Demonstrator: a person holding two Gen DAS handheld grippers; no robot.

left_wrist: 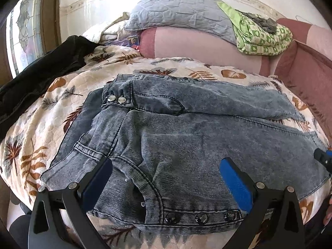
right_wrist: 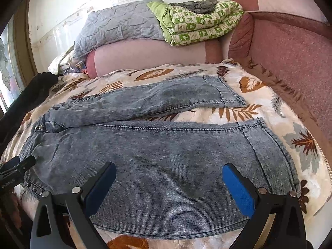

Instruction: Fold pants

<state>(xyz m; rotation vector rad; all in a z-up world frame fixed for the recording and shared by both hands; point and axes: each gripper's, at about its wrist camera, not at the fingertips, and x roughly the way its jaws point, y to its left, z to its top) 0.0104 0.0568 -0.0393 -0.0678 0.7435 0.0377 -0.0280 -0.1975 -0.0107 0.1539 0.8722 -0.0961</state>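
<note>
A: How many pants?
B: One pair of grey jeans (right_wrist: 157, 145), spread flat on the leaf-print bedspread (right_wrist: 259, 108), reaching its near edge. Left gripper (left_wrist: 166, 178) and right gripper (right_wrist: 169, 183) hover above, jaws wide, holding nothing.
A: Beyond?
B: One black garment (left_wrist: 41, 68) at the left edge; one grey quilt (right_wrist: 116, 29) and one green blanket (right_wrist: 199, 25) at the far edge.

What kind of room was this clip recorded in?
Most likely a bedroom in a home. The jeans lie spread on a bed or daybed covered by a leaf-print quilt, with a folded green blanket and a grey quilted cover stacked on pink bolsters against the wall.
</note>
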